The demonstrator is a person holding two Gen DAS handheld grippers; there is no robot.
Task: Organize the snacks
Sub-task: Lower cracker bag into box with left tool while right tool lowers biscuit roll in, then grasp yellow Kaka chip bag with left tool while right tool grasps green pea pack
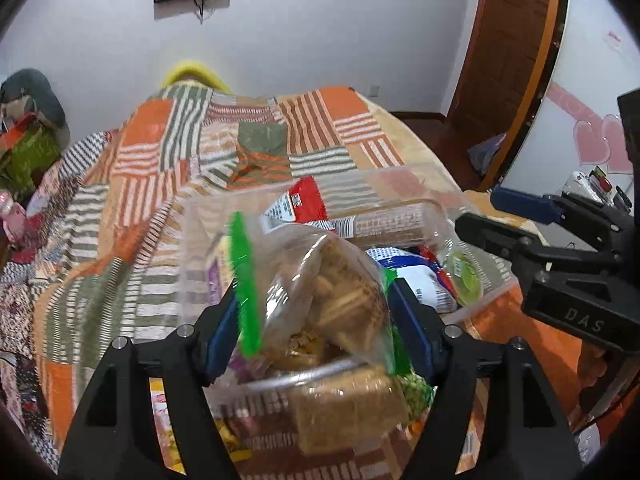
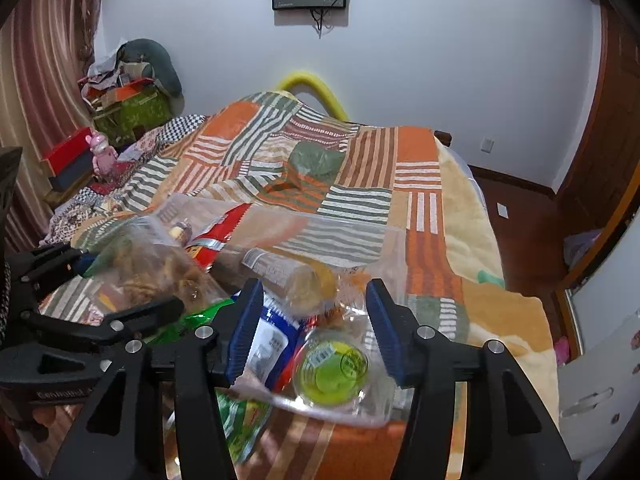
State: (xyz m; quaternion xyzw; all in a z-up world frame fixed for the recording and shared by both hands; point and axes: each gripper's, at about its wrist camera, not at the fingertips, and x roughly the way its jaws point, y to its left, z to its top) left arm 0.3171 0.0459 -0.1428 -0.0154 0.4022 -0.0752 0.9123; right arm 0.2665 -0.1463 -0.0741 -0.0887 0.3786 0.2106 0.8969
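Left wrist shows my left gripper [image 1: 316, 320] clenched on a floppy clear zip bag of biscuits [image 1: 320, 296], crushable, best held near its green seal; right gripper [image 2: 312, 328] hangs released.

Right gripper [image 2: 312, 328] hangs with jaws apart over the clear bin [image 2: 384, 408], a green-lidded cup [image 2: 334, 372] just beneath; left of the bin, the left gripper [image 2: 120, 280] holds a cracker bag [image 2: 156, 268].
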